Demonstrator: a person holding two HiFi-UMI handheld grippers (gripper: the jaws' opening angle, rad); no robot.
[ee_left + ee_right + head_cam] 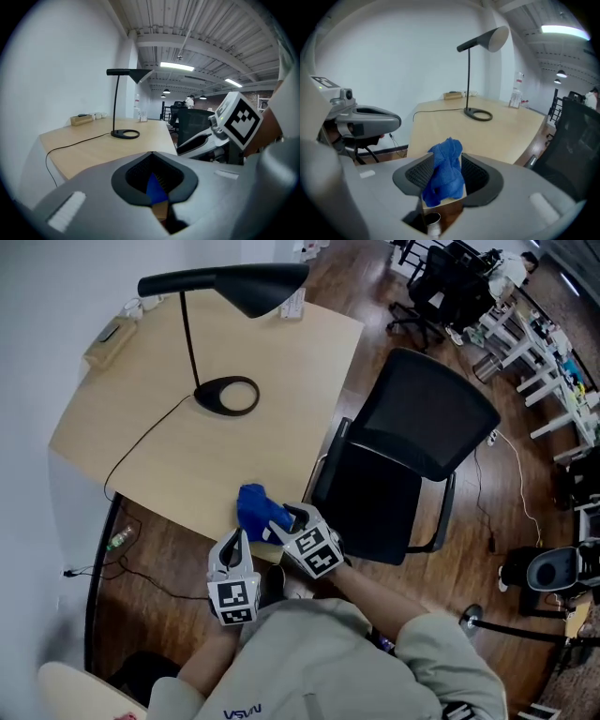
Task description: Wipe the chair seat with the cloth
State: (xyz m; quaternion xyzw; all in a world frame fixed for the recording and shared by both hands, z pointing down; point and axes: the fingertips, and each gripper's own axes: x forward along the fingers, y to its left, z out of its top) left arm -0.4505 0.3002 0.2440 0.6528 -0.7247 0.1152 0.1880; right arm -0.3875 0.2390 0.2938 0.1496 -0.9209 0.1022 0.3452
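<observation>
A bunched blue cloth [261,510] stands on the near edge of the light wooden table [262,446]. My right gripper [286,517] reaches it from the right; in the right gripper view the cloth [446,173] stands between its open jaws [448,159], which straddle it loosely. My left gripper [238,540] hovers just left of it off the table's edge, its tips together and empty; through the slit under them a bit of the cloth [154,188] shows. The black office chair [373,504] stands right of the table, its seat bare and facing the table.
A black desk lamp [226,396] with a trailing cable stands mid-table. A small wooden box [111,337] and sockets sit at the far left corner. More chairs and white desks [525,343] fill the back right. A fan [548,570] stands on the wooden floor.
</observation>
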